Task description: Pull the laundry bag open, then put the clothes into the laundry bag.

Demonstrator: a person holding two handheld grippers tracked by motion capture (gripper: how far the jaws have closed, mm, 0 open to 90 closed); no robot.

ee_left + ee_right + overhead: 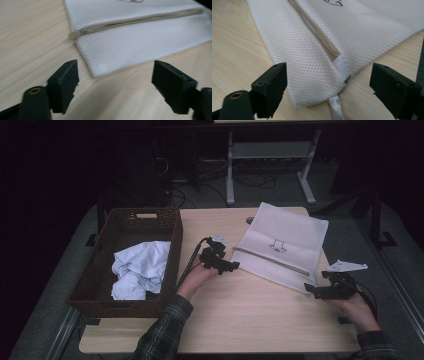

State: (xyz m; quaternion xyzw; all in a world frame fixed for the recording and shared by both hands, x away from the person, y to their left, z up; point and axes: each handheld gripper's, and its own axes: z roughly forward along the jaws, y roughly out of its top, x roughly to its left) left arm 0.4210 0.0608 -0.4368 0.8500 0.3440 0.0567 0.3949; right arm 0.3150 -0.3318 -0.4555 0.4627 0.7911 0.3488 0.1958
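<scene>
Both grippers stand released: the left gripper (226,265) at the white mesh laundry bag's (285,245) near-left corner, the right gripper (320,290) at its near-right corner. That bag lies flat toward the tabletop's far right corner, zipper (140,18) closed. A basket (170,250) with crumpled cloth (140,267) sits at the left edge. Next comes opening the zipper, I'd guess: pinch the pull (73,35).

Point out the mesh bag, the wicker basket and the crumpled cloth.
mesh bag (292,232): high view, upper panel.
wicker basket (104,235): high view, left wall.
crumpled cloth (140,267): high view, middle folds.
</scene>
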